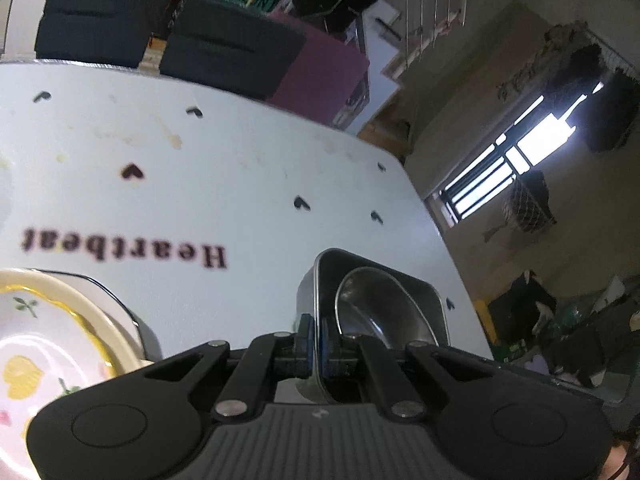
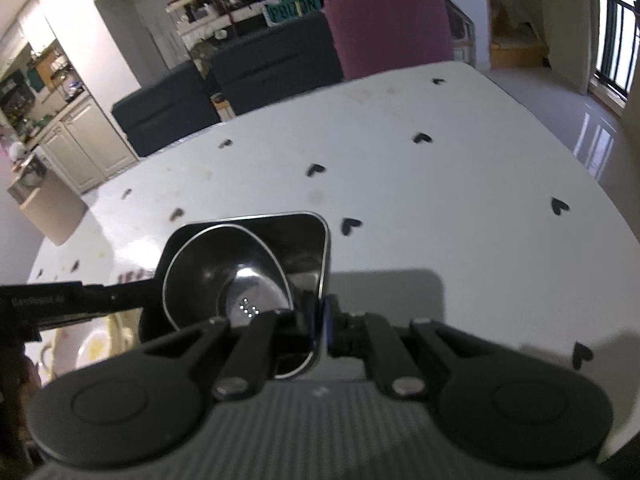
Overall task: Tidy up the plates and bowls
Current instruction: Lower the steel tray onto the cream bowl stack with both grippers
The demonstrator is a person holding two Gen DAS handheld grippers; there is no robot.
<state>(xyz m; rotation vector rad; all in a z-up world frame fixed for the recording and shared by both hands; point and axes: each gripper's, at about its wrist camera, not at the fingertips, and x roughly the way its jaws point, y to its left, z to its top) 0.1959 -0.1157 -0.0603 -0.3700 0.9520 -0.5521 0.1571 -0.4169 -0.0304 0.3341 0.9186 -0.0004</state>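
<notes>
A square steel container (image 1: 420, 300) (image 2: 304, 248) with a round steel bowl (image 1: 372, 308) (image 2: 212, 276) tilted inside it is held between both grippers, with its shadow on the white table below. My left gripper (image 1: 318, 344) is shut on the container's left wall, blue pads on either side of the rim. On the opposite wall, my right gripper (image 2: 322, 328) is shut in the same way. In the right wrist view the left gripper (image 2: 150, 286) reaches in from the left. A floral plate (image 1: 40, 340) (image 2: 92, 344) lies on a stack at the left.
The white table (image 1: 240, 184) (image 2: 440, 200) carries black heart prints and the word "Heartbeat". Dark chairs (image 1: 228, 48) and a pink one (image 2: 388, 28) stand at its far side. Under the floral plate lies a dark-rimmed plate (image 1: 120, 304).
</notes>
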